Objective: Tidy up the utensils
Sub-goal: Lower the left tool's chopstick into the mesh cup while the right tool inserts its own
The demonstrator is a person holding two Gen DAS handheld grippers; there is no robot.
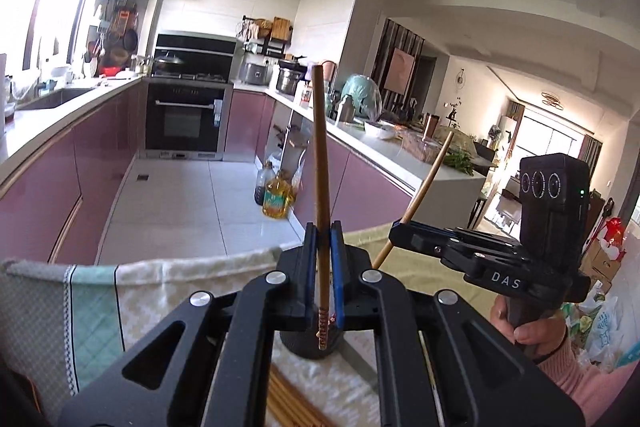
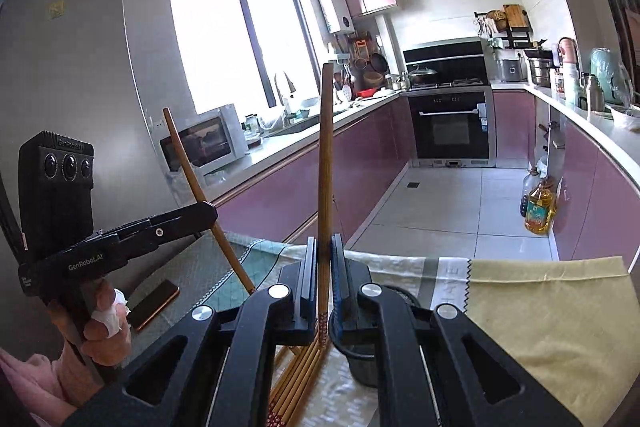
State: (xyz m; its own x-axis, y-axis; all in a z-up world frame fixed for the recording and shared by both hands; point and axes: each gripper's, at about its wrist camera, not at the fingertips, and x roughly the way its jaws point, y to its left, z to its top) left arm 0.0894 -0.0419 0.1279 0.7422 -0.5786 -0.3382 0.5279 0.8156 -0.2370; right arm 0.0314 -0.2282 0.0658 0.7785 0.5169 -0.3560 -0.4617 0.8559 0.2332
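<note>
We clamp one chopstick (image 1: 322, 163) in left hand-held gripper (image 1: 323, 267), another (image 2: 325, 171) in right hand-held gripper (image 2: 325, 275), jaws shut tight. We steer decorated tips down into dark holder (image 2: 362, 355) just below, keeping sticks upright.

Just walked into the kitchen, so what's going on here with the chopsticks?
A person holds a gripper in each hand. The left gripper is shut on one chopstick, the right gripper on another chopstick, both standing upright. More chopsticks lie on the cloth beside a dark cup.
</note>
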